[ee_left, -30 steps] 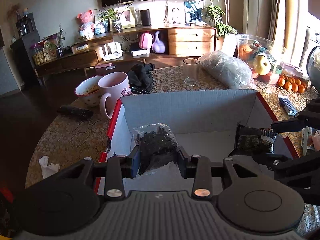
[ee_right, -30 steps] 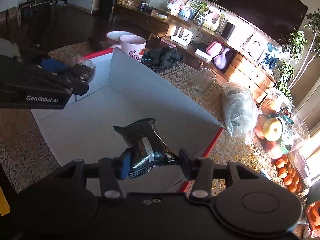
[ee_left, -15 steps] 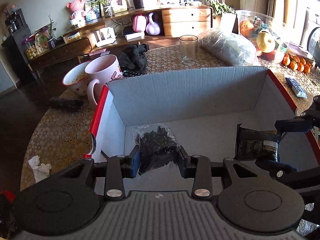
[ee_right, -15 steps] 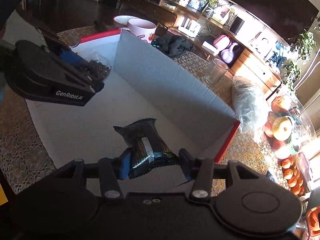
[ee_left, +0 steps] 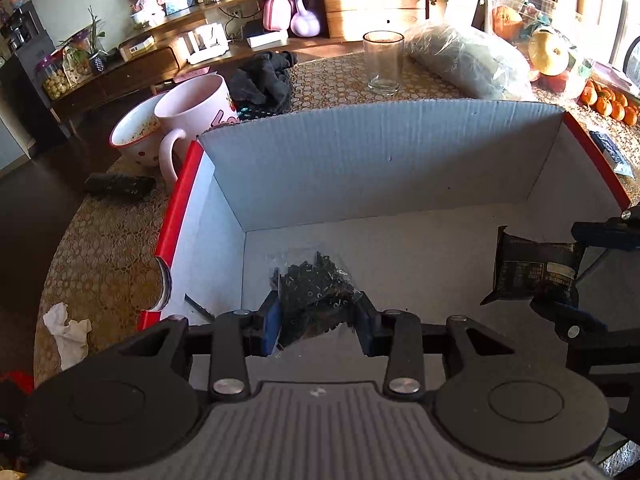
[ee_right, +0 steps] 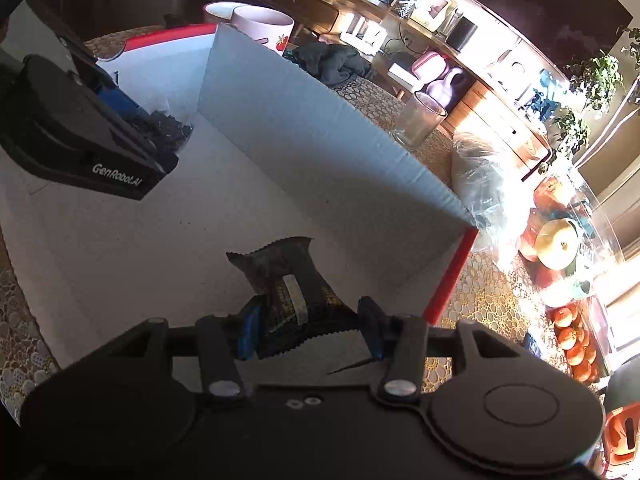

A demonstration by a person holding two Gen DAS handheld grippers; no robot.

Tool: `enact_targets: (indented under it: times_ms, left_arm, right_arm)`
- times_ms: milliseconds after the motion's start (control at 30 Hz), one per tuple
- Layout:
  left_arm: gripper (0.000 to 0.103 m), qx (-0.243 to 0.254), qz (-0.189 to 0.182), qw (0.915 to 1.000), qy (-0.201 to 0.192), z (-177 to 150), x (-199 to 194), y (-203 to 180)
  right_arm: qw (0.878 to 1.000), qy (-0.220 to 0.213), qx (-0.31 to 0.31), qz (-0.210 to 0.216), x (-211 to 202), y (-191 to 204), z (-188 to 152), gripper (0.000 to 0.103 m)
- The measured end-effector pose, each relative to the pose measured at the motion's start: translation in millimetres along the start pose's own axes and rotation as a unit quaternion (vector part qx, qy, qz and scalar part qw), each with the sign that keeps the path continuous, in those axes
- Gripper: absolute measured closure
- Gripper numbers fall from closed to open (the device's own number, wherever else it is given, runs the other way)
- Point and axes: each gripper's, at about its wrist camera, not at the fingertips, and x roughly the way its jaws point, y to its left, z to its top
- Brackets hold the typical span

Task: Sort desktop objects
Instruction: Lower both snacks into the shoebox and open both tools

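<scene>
**Both grippers lower their packets into the white box**

Compared with a second ago, both grippers have sunk deeper into the open white cardboard box with red edges (ee_left: 384, 160), whose far wall now fills more of each view; the mugs and shelf behind have slid up the frame.

Left gripper (ee_left: 316, 316): its blue-padded fingers (ee_left: 269, 320) are clamped on a small clear plastic bag of black screws (ee_left: 316, 284), which hangs over the box floor close to the left inner corner. Whether the bag touches the floor cannot be told. From the right wrist view the same gripper (ee_right: 132, 108) shows at the left with the bag (ee_right: 168, 130) at its tips.

Right gripper (ee_right: 308, 320): its jaws are pressed on a dark foil snack packet with a pale label (ee_right: 288, 280), the crimped end pointing forward over the box floor, near the red right-hand edge. In the left wrist view that packet (ee_left: 528, 268) sits between the right gripper's fingers (ee_left: 560, 272) at the right of the box.

Behind the box on the patterned tablecloth (ee_left: 100, 248) stand a pink mug (ee_left: 192, 108), a white bowl with red dots (ee_left: 134, 136), a clear drinking glass (ee_left: 382, 62), a dark bundle of cloth (ee_left: 264, 80) and a clear bag of greyish material (ee_left: 468, 60). A black remote (ee_left: 118, 186) and a crumpled white tissue (ee_left: 66, 330) lie left of the box.
</scene>
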Motion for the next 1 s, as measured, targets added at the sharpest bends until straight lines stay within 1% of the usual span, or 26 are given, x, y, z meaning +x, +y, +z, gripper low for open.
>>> enact_targets:
  times_ms: [267, 300, 400, 533, 567, 633, 667, 700, 767, 800, 867, 1000]
  left_arm:
    - [0.065, -0.011, -0.003, 0.9995, 0.029, 0.4, 7.2, 3.0]
    - [0.065, -0.017, -0.006, 0.9994, 0.030, 0.8, 7.1, 4.4]
    - [0.065, -0.053, -0.025, 0.9976, 0.038, 2.3, 9.0, 14.0]
    - [0.065, -0.053, -0.022, 0.9973, 0.046, 1.3, 10.8, 13.6]
    - [0.065, -0.054, -0.023, 0.9971, 0.048, 1.0, 10.8, 13.2]
    - [0.064, -0.057, -0.022, 0.9969, 0.051, 1.3, 11.3, 13.0]
    - [0.062, -0.062, -0.023, 0.9966, 0.050, 1.4, 11.2, 14.5]
    - [0.058, -0.068, -0.024, 0.9962, 0.050, 1.5, 10.8, 16.3]
    - [0.054, -0.079, -0.032, 0.9952, 0.049, 2.4, 9.8, 18.6]
    - [0.051, -0.081, -0.036, 0.9949, 0.049, 2.3, 9.3, 18.6]
    - [0.048, -0.080, -0.038, 0.9949, 0.047, 1.9, 8.3, 17.7]
    - [0.045, -0.087, -0.039, 0.9946, 0.041, 0.4, 3.7, 17.1]
  right_arm:
    - [1.000, 0.000, 0.004, 0.010, -1.6, 0.0, 1.3, 0.052]
    - [1.000, -0.002, 0.007, 0.013, -3.2, -0.8, 2.1, 0.052]
    - [1.000, -0.007, 0.006, 0.019, -6.7, -1.0, 4.4, 0.052]
    - [1.000, 0.005, -0.002, 0.025, -2.2, 1.5, 4.8, 0.052]
    - [1.000, 0.007, 0.003, 0.029, -1.3, 0.2, 4.9, 0.050]
    - [0.999, 0.004, 0.009, 0.033, -1.9, -2.4, 5.2, 0.043]
    - [0.999, 0.000, 0.011, 0.037, -3.7, -3.3, 5.0, 0.036]
    - [0.999, -0.004, 0.012, 0.039, -5.3, -4.3, 5.0, 0.032]
    - [0.999, -0.004, 0.011, 0.038, -6.3, -5.3, 4.6, 0.032]
    - [0.999, -0.004, 0.011, 0.038, -6.2, -7.1, 4.8, 0.032]
    - [0.999, -0.005, 0.015, 0.039, -7.5, -8.9, 4.0, 0.032]
    - [0.999, -0.010, 0.022, 0.038, -15.0, -13.4, 1.1, 0.031]
